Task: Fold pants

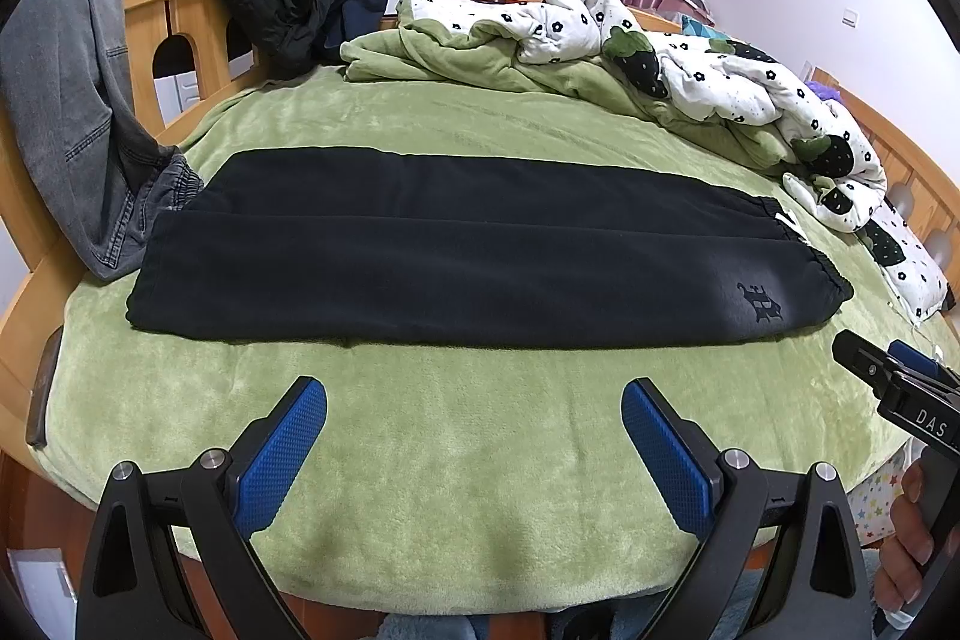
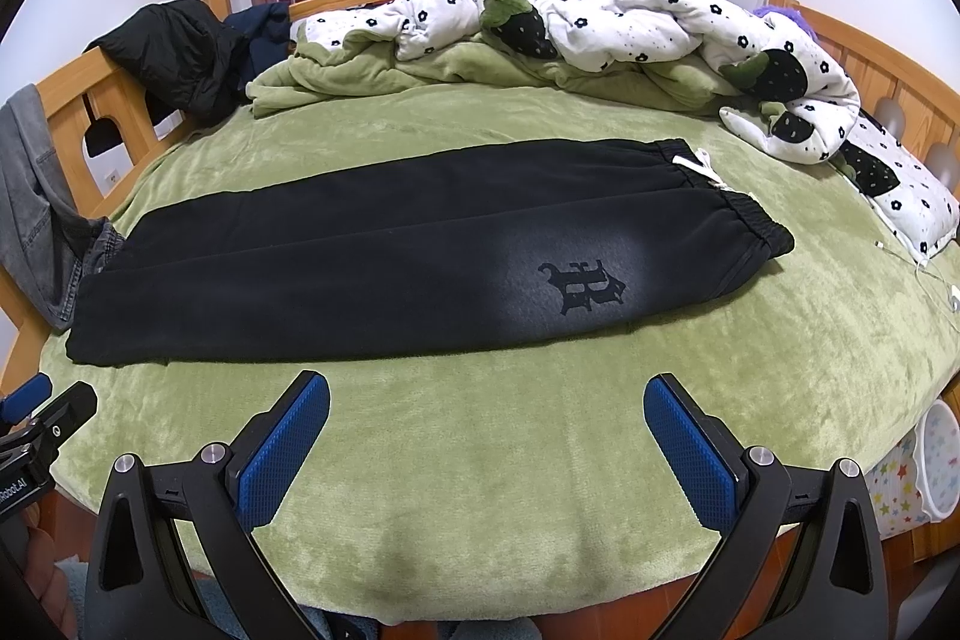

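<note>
pants (image 1: 456, 250) flat, folded lengthwise on bed (image 1: 480, 430) | left gripper (image 1: 474, 436) jaws released | right gripper (image 2: 486, 436) jaws released

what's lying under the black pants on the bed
The black pants lie flat on a green plush blanket. Their far cuff touches grey jeans. Anything beneath the blanket is hidden.

Black pants (image 2: 384, 256) flat on green blanket (image 2: 480, 490), tongs (image 2: 486, 451) agape.

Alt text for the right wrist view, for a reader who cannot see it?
Black pants lie flat, folded lengthwise, across a green bedspread, waistband to the right. The open right claw hovers just short of them, holding nothing. A rumpled floral quilt lies behind.
</note>
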Demonstrator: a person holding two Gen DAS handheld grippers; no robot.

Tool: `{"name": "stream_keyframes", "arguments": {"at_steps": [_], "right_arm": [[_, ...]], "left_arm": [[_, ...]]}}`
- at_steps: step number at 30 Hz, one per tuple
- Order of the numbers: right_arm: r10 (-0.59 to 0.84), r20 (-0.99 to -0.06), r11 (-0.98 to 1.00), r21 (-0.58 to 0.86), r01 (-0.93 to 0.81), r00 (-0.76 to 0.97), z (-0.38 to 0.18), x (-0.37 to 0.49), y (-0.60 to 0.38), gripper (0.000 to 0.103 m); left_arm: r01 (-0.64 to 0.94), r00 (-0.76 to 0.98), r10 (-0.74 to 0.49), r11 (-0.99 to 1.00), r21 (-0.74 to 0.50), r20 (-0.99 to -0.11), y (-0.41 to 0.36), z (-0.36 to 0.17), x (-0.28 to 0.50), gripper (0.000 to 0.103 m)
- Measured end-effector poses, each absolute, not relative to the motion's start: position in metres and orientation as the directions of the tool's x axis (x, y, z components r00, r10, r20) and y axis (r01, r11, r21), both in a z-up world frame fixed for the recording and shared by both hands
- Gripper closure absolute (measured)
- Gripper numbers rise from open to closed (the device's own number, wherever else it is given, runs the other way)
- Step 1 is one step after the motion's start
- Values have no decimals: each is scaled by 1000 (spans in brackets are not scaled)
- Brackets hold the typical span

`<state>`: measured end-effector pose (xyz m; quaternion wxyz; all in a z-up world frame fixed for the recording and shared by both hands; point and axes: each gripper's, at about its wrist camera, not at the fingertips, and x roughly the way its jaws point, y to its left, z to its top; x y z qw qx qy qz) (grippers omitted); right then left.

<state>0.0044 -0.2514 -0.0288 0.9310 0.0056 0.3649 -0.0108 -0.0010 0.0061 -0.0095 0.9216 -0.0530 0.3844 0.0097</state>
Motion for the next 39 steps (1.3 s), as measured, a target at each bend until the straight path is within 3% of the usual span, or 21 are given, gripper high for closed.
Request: {"name": "stream_keyframes", "arguments": {"at_steps": [9,19,25,29,32,33,35,36,39], "right_arm": [[-20,-678,1000,-2,25,735,-33,0,-255,0],[11,-641,1000,15,-1,767,-24,-3,-247,0],[-55,-590,998,-60,24,806,-10,19,-264,0],[-97,-602,994,-100,46,792,-20,45,-289,0],[-95,-658,995,-89,48,747,-42,67,-319,1],[-82,-678,997,-67,49,731,-51,73,-332,3],[-58,-693,998,-12,69,719,-69,81,-355,18],[-49,-703,996,18,86,710,-80,84,-368,20],[-29,-727,988,84,131,686,-112,91,-399,40]], "left_arm": [[-55,707,-30,994,-97,-707,7,-10,-3,3],[22,714,-176,973,-229,-678,11,-2,6,4],[-68,741,-37,989,-130,-671,45,-4,30,5],[-124,719,-14,981,-147,-695,77,-30,48,5],[-164,693,-34,965,-203,-720,105,-62,59,11],[-178,692,-44,957,-229,-721,113,-71,60,13],[-207,695,-67,935,-288,-716,130,-89,61,20],[-220,694,-82,922,-319,-715,137,-98,60,25],[-250,698,-144,868,-428,-701,156,-125,61,30]]}}
